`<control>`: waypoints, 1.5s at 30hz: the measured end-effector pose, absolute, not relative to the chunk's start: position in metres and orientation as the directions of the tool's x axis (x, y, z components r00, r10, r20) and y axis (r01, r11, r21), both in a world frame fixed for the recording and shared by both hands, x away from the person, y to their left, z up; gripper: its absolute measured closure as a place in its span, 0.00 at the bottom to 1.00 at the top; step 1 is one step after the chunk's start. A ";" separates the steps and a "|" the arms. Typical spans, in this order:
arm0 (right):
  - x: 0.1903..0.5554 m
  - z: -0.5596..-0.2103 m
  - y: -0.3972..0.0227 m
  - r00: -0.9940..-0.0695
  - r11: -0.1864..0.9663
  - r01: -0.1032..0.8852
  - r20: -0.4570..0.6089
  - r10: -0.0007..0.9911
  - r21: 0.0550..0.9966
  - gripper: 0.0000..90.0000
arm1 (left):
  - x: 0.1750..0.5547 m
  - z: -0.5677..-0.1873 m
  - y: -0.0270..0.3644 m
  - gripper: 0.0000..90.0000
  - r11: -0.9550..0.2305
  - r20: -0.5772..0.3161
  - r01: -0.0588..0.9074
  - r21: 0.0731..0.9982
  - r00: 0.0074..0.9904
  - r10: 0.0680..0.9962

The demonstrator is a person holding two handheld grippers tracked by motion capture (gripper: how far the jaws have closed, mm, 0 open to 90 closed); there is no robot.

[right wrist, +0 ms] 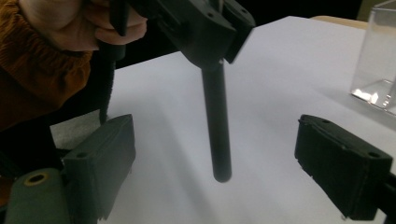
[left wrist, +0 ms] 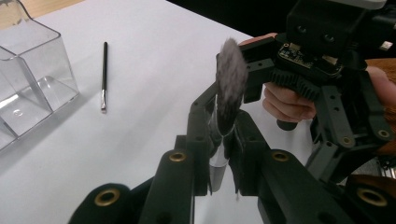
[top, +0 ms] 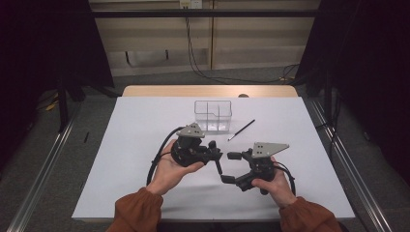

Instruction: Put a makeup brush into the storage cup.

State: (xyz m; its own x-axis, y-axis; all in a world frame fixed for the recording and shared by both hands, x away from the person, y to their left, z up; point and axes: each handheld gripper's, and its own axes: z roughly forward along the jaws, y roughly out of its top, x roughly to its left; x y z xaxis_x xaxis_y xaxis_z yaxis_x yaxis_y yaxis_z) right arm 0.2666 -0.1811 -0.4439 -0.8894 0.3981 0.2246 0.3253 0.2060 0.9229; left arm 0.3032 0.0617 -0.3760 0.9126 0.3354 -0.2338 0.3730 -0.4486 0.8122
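Observation:
A makeup brush with a grey bristle head [left wrist: 232, 79] is clamped near its silver ferrule by my left gripper [left wrist: 224, 128], which is shut on it. In the high view the left gripper [top: 214, 153] is held above the table's middle, and the brush's black handle [top: 218, 166] points down from it. The handle [right wrist: 216, 126] hangs between the two wide-apart jaws of my open right gripper [right wrist: 222, 161], touching neither. The right gripper [top: 231, 167] sits just right of the left one, facing it.
A clear plastic organizer with compartments [top: 213, 115] stands at the table's centre back. A thin black brush [top: 241, 129] lies on the white table [top: 135, 125] to its right, and shows again as the thin brush [left wrist: 104, 74] beside the organizer [left wrist: 28, 88].

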 end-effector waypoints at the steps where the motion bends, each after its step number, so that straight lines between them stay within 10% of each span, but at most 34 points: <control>1: 0.266 -0.443 -0.180 -0.891 0.216 0.319 0.214 0.402 0.923 0.16 | 0.303 -0.376 0.062 0.89 -0.449 -0.234 0.374 0.812 0.912 0.336; 9: 0.272 -0.438 -0.166 -0.903 0.249 0.301 0.191 0.386 0.921 0.16 | 0.303 -0.378 0.059 0.89 -0.446 -0.234 0.377 0.811 0.910 0.344; 32: 0.273 -0.442 -0.165 -0.890 0.223 0.309 0.198 0.410 0.925 0.87 | 0.303 -0.383 0.058 0.89 -0.436 -0.250 0.385 0.814 0.908 0.336; 45: 0.273 -0.442 -0.165 -0.888 0.220 0.303 0.191 0.418 0.927 0.89 | 0.304 -0.386 0.059 0.88 -0.414 -0.256 0.387 0.824 0.906 0.338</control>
State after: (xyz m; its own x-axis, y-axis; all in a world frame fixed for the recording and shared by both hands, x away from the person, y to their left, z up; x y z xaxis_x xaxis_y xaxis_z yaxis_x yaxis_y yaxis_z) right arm 0.2730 -0.1653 -0.4417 -0.8881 0.4181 0.1911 0.3032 0.2203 0.9271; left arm 0.3039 0.0592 -0.3856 0.9056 0.3379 -0.2561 0.3874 -0.4138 0.8239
